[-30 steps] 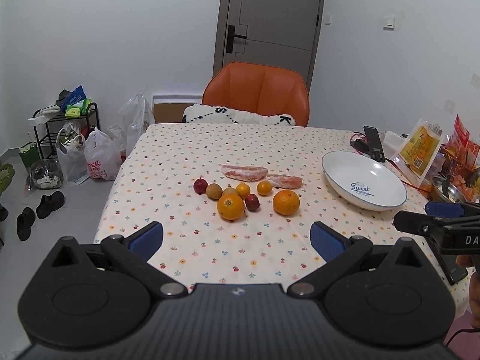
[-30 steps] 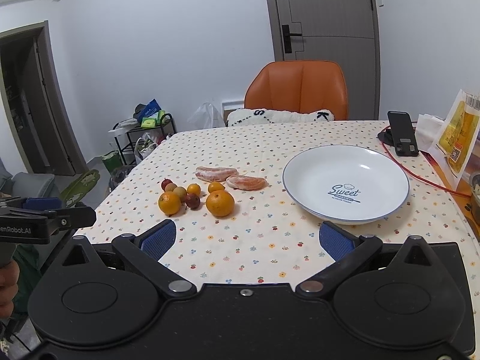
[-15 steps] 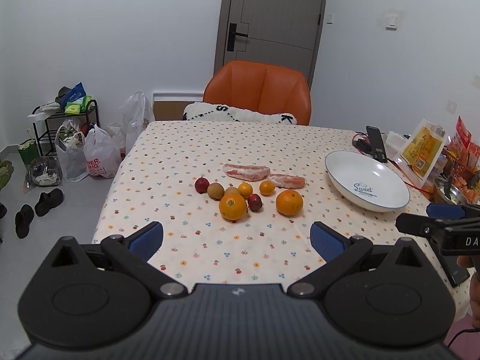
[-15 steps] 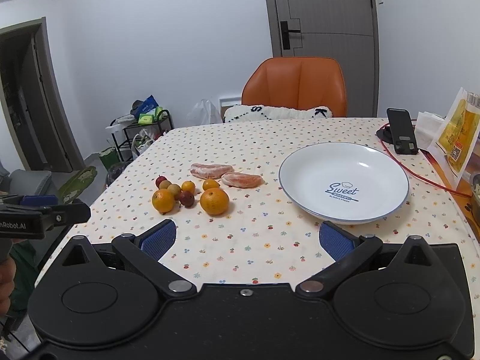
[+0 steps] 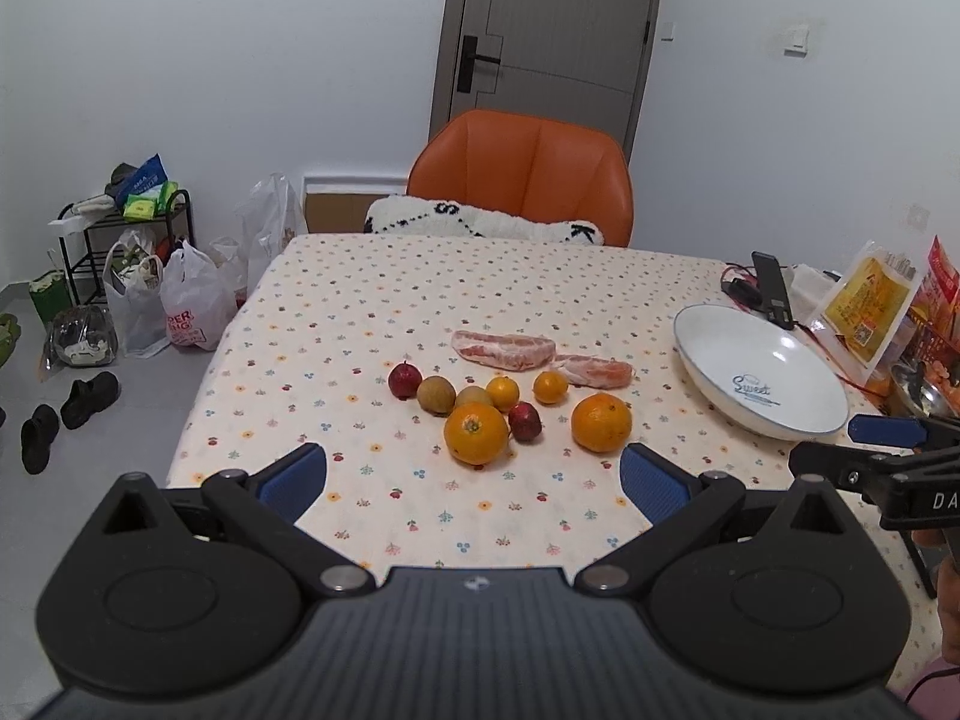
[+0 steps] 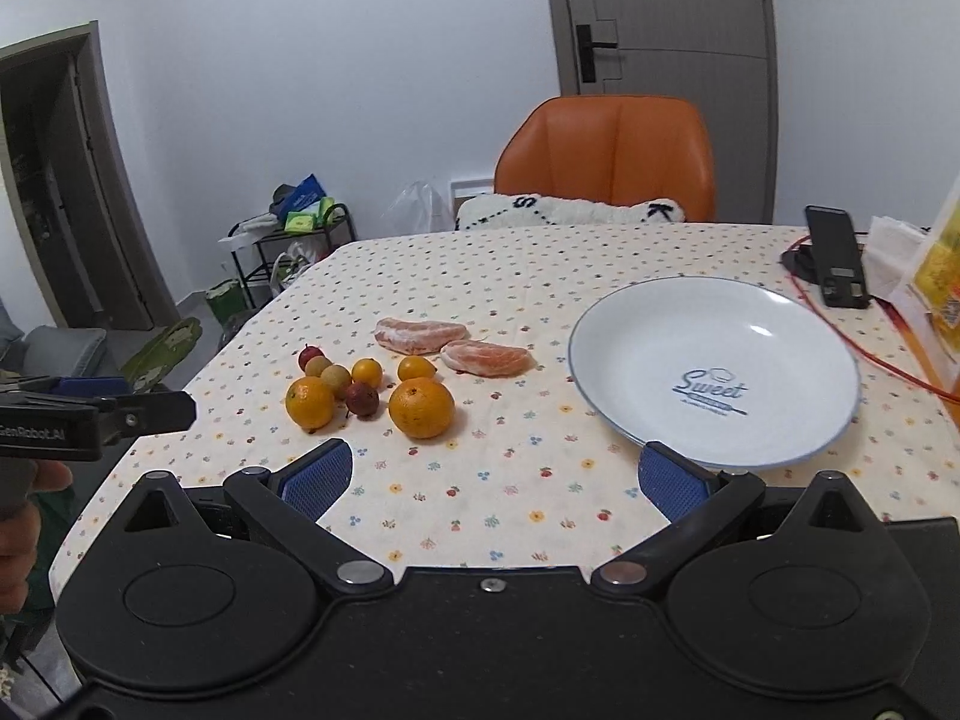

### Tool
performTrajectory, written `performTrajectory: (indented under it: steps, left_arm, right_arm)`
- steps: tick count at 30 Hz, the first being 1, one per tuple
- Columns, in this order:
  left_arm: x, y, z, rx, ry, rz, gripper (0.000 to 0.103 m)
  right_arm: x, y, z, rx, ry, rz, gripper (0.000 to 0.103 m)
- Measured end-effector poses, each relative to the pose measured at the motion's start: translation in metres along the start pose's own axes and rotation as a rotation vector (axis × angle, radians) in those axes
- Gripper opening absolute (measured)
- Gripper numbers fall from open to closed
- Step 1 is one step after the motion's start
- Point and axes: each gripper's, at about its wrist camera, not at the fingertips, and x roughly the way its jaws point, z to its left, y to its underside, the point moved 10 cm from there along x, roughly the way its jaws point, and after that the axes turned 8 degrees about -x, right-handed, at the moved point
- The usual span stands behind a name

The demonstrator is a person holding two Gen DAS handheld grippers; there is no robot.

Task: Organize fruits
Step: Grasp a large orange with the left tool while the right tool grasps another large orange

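Left tool (image 5: 474, 483) level, wide (empty), above table (image 5: 372, 300)

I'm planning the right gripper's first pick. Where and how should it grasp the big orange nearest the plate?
Grip the big orange across its widest middle, from above. It is round and sits apart from the small fruits, so the open right gripper has room on both sides.

White plate (image 6: 714, 324), right side of table: "Sweet" in blue script at centre, smaller line beneath unreadable. Left gripper (image 6: 90, 414) body: "GenRobot.AI". Right gripper (image 5: 888, 468) body: "DA", cut by frame edge. Chair cushion (image 6: 570, 210): black "S", "K". Floor bag (image 5: 192, 300): partial red "PER"
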Motion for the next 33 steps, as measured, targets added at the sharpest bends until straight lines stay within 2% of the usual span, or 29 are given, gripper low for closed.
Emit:
performTrajectory:
  steps: [6,14,16,20,22,25,27,33]
  left_arm:
    - [0.018,0.000,0.004,-0.003,-0.013,0.006,0.103]
    - [0.040,-0.001,0.003,-0.020,0.007,0.010,0.101]
    - [0.046,-0.002,0.001,-0.019,0.013,0.008,0.098]
    - [0.058,-0.002,0.000,-0.022,0.017,0.021,0.089]
    - [0.064,-0.002,0.000,-0.023,0.016,0.026,0.088]
    - [0.074,-0.002,0.000,-0.030,0.008,0.034,0.084]
    - [0.082,0.001,0.000,-0.035,0.010,0.056,0.076]
    - [0.099,0.004,0.005,-0.054,-0.001,0.093,0.068]
  right_arm:
    - [0.021,-0.002,0.004,-0.010,-0.041,0.018,0.103]
    - [0.040,-0.010,0.006,-0.006,-0.093,-0.001,0.100]
    - [0.046,-0.011,0.008,-0.008,-0.105,0.002,0.093]
    - [0.060,-0.012,0.009,0.000,-0.129,0.022,0.084]
    - [0.067,-0.012,0.009,0.003,-0.135,0.030,0.079]
    - [0.076,-0.011,0.010,-0.001,-0.140,0.041,0.076]
    - [0.083,-0.011,0.010,0.002,-0.142,0.054,0.075]
    - [0.101,-0.010,0.011,0.011,-0.162,0.082,0.071]
